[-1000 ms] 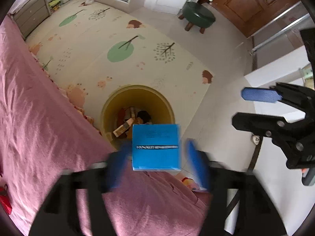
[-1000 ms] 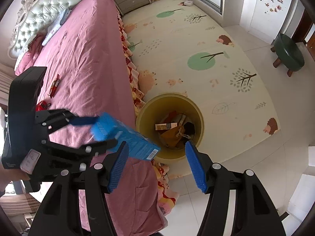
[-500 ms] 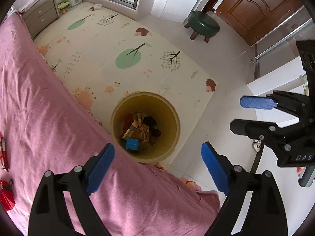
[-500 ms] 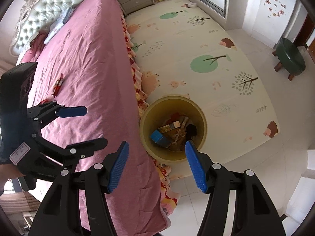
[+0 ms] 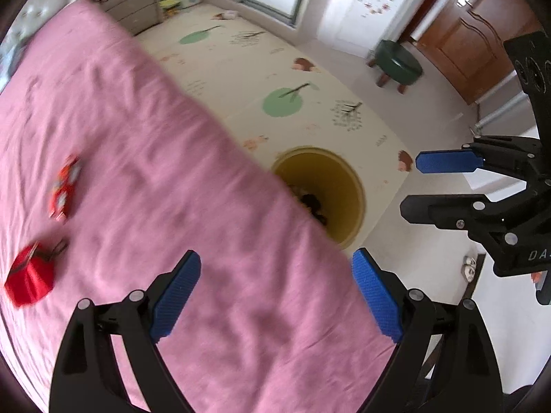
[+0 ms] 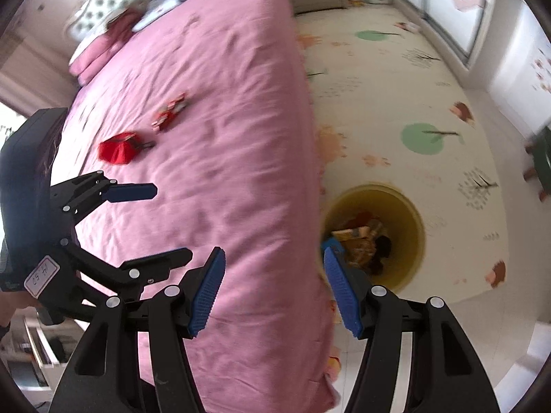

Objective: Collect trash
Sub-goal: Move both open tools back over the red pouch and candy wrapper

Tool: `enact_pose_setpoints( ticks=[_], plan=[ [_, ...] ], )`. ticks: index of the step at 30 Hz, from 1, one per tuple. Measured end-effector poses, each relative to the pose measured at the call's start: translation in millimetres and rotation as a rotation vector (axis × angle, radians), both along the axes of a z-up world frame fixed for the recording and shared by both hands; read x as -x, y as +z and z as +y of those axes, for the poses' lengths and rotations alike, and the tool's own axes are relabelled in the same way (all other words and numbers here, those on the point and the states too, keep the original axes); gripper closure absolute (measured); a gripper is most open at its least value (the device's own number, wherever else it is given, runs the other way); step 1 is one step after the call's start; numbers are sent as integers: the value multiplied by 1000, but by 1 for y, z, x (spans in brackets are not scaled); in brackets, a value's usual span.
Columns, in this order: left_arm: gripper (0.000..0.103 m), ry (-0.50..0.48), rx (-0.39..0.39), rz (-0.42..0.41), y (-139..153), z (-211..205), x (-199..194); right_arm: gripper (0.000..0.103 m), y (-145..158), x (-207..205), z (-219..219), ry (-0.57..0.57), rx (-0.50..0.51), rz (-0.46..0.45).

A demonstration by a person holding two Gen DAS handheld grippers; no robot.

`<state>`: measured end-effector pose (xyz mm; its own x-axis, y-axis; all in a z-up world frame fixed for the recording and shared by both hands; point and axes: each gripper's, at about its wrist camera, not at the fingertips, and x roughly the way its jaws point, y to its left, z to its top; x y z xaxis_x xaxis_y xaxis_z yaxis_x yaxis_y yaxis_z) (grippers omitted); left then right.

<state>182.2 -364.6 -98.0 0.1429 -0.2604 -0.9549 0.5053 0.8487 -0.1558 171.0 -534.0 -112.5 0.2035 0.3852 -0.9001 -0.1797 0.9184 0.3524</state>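
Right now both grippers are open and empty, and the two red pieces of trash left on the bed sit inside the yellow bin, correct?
Not in the yellow bin: the right wrist view shows the red wrapper and red packet lying on the pink bed. Both grippers are empty.

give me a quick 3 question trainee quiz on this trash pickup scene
1. True or false: the left gripper holds a blue box.
2. How many red trash items lie on the pink bedspread?
A) none B) two C) five
3. Where does the yellow trash bin stand?

Key:
1. False: its jaws are open with nothing between them, as are the right gripper's.
2. B: a crumpled red wrapper and a red snack packet.
3. On the patterned floor mat, close beside the bed's edge.
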Motion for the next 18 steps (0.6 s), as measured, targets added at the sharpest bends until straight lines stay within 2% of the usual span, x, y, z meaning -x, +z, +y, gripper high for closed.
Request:
enact_pose_setpoints(
  ticks=[9,18],
  plan=[
    [14,144,-46,-15,3,113,6,45,7,-16,117,177,-20,-5],
    [14,261,-91,-18,-5,222,-1,45,3,-41,211,298,-23,-1]
  ],
)
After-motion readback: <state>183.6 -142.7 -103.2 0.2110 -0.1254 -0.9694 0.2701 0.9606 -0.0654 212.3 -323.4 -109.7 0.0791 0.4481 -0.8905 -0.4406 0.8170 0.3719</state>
